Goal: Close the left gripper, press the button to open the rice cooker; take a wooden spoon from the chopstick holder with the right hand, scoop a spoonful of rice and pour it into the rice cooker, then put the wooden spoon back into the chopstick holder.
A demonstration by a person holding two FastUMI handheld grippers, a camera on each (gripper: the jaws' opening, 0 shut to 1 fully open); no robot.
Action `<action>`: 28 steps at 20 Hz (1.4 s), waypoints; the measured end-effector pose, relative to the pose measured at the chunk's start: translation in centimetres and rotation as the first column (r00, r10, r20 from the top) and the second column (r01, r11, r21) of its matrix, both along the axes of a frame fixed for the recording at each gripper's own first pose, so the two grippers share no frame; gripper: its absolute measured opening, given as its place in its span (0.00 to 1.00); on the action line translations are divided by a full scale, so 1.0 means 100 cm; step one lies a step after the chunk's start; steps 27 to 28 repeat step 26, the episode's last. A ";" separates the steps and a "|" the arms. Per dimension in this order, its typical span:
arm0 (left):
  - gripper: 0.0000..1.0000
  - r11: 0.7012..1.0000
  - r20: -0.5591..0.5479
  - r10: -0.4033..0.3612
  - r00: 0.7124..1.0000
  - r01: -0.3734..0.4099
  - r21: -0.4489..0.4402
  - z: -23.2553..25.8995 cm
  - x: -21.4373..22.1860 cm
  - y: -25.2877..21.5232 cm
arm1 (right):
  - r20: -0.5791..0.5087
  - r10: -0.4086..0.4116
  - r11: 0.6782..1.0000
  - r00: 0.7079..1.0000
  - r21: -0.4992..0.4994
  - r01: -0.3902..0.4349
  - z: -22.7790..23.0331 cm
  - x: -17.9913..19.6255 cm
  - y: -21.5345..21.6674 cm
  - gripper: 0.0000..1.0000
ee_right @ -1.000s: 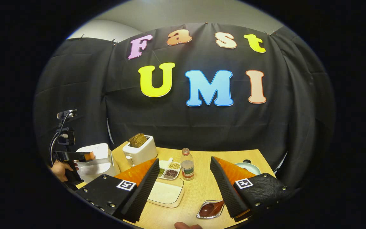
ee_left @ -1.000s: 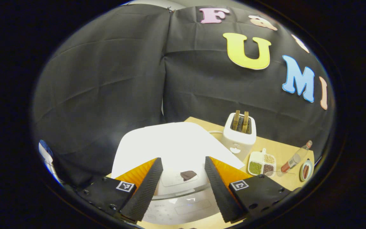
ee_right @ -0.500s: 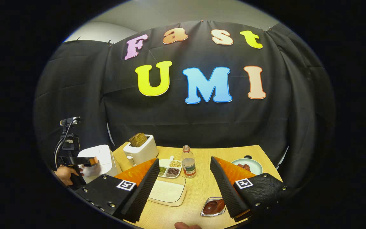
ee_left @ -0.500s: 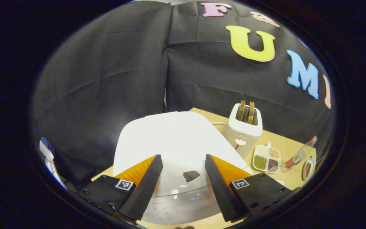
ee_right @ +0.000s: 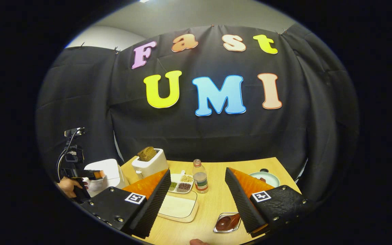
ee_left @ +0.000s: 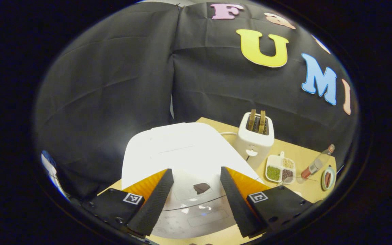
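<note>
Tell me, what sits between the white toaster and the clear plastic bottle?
In the right gripper view, a white divided dish of beans and grains lies between the toaster and the bottle, on the wooden table.

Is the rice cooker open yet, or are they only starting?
Only starting. The cooker has its lid down. The left gripper hovers open over its front panel, with the button not pressed. The right gripper is open and empty above the rice tray. Scooping and pouring are left.
</note>
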State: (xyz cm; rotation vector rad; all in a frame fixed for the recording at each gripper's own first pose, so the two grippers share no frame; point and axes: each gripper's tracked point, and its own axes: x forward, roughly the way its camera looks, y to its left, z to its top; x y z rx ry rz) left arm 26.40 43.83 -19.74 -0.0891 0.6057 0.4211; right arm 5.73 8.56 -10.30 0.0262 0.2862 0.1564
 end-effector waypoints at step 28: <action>0.95 0.925 0.497 -0.374 0.783 0.354 0.139 0.288 -0.065 -0.255 | 0.234 -0.064 0.997 0.970 0.050 0.053 0.112 -0.035 -0.040 0.98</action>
